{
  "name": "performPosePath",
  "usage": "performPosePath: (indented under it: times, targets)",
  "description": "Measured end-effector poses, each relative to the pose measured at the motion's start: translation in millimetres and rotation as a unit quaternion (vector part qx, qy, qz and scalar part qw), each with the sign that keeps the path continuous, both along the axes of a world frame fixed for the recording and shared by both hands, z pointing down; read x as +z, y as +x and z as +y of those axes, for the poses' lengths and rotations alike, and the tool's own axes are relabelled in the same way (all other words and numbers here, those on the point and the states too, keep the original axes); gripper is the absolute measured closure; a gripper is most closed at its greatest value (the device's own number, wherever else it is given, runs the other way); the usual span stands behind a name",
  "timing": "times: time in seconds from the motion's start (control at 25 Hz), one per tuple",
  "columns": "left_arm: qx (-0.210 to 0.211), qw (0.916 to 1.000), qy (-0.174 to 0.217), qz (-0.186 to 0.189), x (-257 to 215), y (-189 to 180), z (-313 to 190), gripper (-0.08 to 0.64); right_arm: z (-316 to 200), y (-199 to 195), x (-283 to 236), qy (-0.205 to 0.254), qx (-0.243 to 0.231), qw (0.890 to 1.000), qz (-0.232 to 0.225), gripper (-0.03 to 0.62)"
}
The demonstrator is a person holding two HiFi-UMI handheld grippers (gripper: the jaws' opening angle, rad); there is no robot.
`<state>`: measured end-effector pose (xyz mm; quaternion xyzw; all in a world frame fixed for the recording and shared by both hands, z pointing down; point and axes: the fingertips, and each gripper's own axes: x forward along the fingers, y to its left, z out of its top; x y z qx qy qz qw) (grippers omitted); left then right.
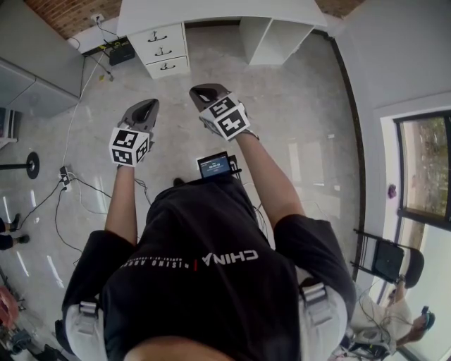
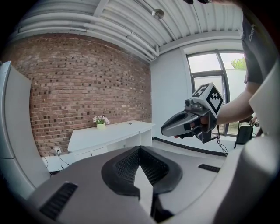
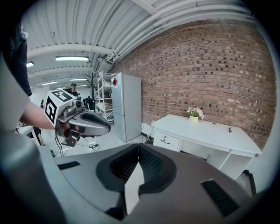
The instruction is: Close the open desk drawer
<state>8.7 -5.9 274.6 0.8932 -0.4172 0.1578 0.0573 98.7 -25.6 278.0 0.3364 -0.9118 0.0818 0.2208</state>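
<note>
while the left gripper (image 1: 146,107) and the right gripper (image 1: 208,92) are hanging clenched and empty, the drawer stack (image 1: 163,49) of the white desk (image 1: 211,13) is lying well apart, far and slightly left, seemingly nearer the left one.

desk (image 1: 211,14): cut by top edge | drawers (image 1: 163,49): open or shut unclear

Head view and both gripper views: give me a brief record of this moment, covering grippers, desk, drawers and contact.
left gripper: jaws together, nothing between them, held in the air
right gripper: jaws together, nothing between them, held in the air
desk: white, against the brick wall, ahead of the person
drawers: three fronts with handles; none plainly open from here
flower pot: on the desk top
contact: neither gripper touches the desk
</note>
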Motion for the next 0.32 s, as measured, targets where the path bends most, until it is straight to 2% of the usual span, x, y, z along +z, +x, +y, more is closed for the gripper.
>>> performPosePath:
  times: [0.2, 0.32]
  targets:
    - [0.012, 0.9999, -0.002, 0.008, -1.9, 4.3, 5.3, 0.548, 5.6, 2.5, 3.0, -0.005, 0.002, 1.0, 0.001, 0.577]
    - [0.022, 0.9997, -0.005, -0.001, 0.7, 8.7, 10.8, 0.548, 10.2, 5.1, 4.6, -0.008, 0.001, 1.0, 0.002, 0.577]
